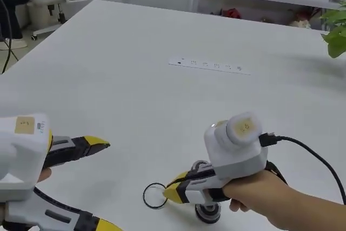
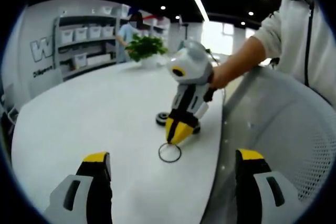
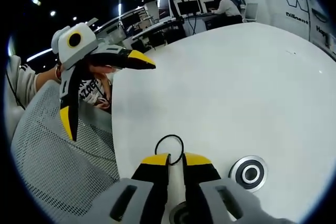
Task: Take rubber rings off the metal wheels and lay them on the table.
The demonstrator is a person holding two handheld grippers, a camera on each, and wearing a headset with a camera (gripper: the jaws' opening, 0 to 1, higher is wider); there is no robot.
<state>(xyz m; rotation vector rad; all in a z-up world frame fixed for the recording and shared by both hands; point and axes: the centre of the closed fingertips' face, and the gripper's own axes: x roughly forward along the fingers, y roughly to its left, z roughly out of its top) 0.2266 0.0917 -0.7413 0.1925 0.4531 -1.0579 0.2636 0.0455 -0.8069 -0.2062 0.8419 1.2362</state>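
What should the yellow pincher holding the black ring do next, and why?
Probably open the right gripper a little and let go. Its jaws look pinched on the rubber ring, which already seems to lie flat on the table, clear of the metal wheel.

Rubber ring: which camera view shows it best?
Left gripper view: the rubber ring shows as a whole loop on the white table, right gripper at its edge. Right gripper view hides its near edge behind the jaws; head view shows it small, partly covered.
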